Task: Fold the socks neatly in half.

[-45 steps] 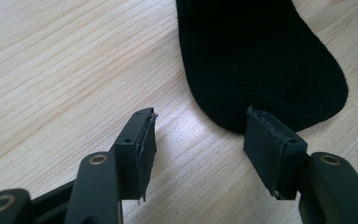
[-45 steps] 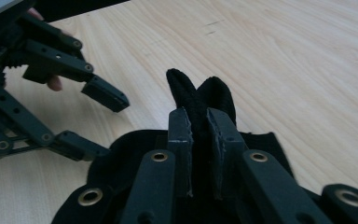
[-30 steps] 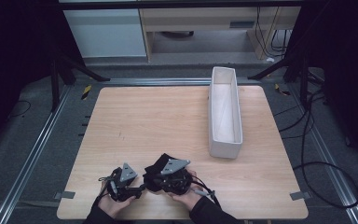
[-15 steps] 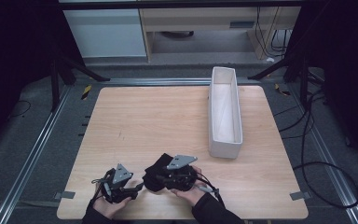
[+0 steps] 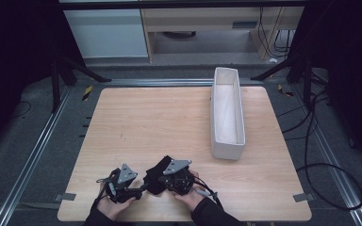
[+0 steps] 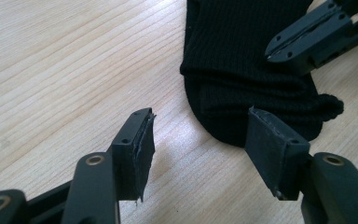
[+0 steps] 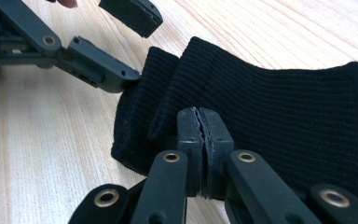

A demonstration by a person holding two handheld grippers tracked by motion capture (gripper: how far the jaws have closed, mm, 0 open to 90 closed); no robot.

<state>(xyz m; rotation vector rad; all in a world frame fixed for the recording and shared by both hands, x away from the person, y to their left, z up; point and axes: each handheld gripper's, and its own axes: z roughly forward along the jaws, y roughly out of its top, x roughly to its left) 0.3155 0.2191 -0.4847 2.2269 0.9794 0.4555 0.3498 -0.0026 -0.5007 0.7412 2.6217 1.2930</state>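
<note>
Nearest the person, the left gripper [image 6: 196,140] stands wide open beside the black knit cloth [image 7: 279,102], holding nothing. The right gripper [image 7: 203,122] is pinched tight on the cloth's folded edge. Beyond the cloth sits a white tray [image 5: 219,113].

A long white bin [image 5: 226,113] stands on the wooden table [image 5: 160,122] toward three o'clock, lengthwise from near to far. Beyond the table at twelve o'clock sits a pale cabinet [image 5: 106,33]. Black cables [image 5: 318,141] trail over the grey floor at three o'clock.
</note>
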